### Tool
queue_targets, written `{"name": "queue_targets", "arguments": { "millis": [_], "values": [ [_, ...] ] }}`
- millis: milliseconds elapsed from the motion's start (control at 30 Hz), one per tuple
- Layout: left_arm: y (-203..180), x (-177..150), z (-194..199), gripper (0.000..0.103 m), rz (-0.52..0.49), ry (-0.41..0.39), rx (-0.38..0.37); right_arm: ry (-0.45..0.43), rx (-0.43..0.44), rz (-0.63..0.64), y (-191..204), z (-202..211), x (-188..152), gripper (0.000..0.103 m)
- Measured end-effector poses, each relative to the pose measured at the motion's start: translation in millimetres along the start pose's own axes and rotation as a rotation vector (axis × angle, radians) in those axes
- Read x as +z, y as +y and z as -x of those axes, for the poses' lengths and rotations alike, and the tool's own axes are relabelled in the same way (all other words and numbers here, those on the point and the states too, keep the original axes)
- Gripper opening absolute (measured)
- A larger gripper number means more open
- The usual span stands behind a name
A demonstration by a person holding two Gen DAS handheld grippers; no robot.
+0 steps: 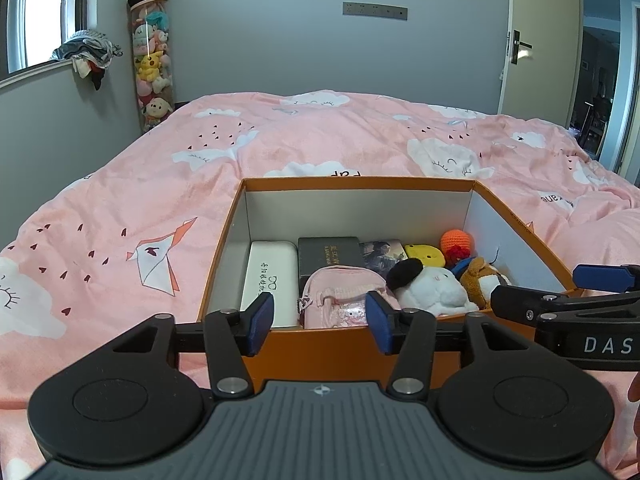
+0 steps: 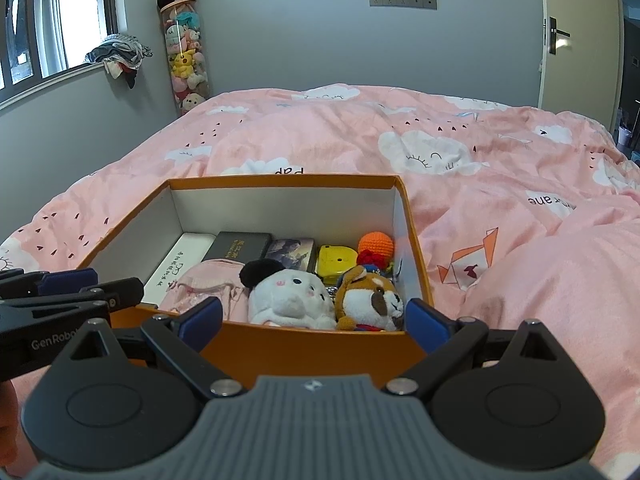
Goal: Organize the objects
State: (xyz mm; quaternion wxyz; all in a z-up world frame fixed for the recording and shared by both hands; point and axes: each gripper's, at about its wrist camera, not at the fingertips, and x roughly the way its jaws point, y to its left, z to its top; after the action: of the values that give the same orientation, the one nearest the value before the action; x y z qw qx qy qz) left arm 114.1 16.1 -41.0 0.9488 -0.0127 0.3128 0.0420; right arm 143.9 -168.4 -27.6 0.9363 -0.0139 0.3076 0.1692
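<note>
Both claws hover spread and empty at the near wall of the orange box, which sits on the bed toward its near edge. The left claw and right claw crowd together; they could collide or tip the box on the soft quilt.

Matt cardboard box holds fluffy plush toys on a soft cotton duvet.

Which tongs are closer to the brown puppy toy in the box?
Right. The right tongs sit at the box's near wall just in front of the brown puppy toy. The left tongs are farther left, by the pink bag.
</note>
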Motion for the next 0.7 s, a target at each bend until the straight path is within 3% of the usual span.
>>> {"name": "queue_targets", "arguments": {
  "millis": [100,267,700],
  "values": [
    [-0.9,-0.1,-0.4,0.081,0.002,0.0,0.005,-0.001,0.0,0.001,0.8,-0.4,-0.3,0.098],
    [-2.1,-0.6,-1.7,0.091,0.013,0.009,-0.001,-0.001,0.0,0.002,0.6,-0.5,-0.4,0.098],
    [-0.5,-2.2,-1.5,0.091,0.026,0.016,-0.01,0.011,-0.02,-0.002,0.9,-3.8,-2.4,0.098]
  ]
}}
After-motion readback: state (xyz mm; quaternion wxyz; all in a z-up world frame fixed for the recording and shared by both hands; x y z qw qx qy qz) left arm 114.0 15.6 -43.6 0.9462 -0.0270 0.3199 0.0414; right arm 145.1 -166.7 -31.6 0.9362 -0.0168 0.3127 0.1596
